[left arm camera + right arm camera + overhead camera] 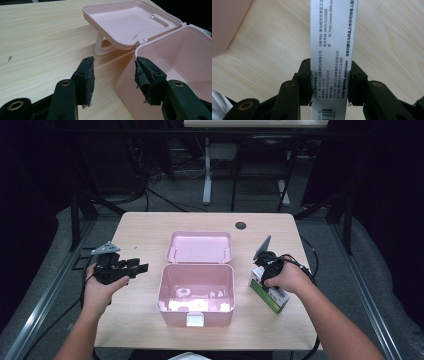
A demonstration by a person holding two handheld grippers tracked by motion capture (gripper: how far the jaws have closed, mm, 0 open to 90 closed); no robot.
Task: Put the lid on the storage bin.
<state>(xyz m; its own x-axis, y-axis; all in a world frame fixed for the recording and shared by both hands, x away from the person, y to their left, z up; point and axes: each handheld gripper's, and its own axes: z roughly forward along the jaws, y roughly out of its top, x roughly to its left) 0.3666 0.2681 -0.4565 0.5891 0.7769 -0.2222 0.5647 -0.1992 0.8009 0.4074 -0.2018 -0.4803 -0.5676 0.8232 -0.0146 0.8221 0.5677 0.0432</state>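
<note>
The right claw (329, 83) clamps a white printed medicine box (332, 45) above the wooden table (387, 37).

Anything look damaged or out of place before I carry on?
The left gripper has frayed, torn rubber pads, with shreds hanging off their edges. Otherwise things look in order: the pink box stands open with its lid laid back, and the right gripper is closed squarely on the small carton.
</note>
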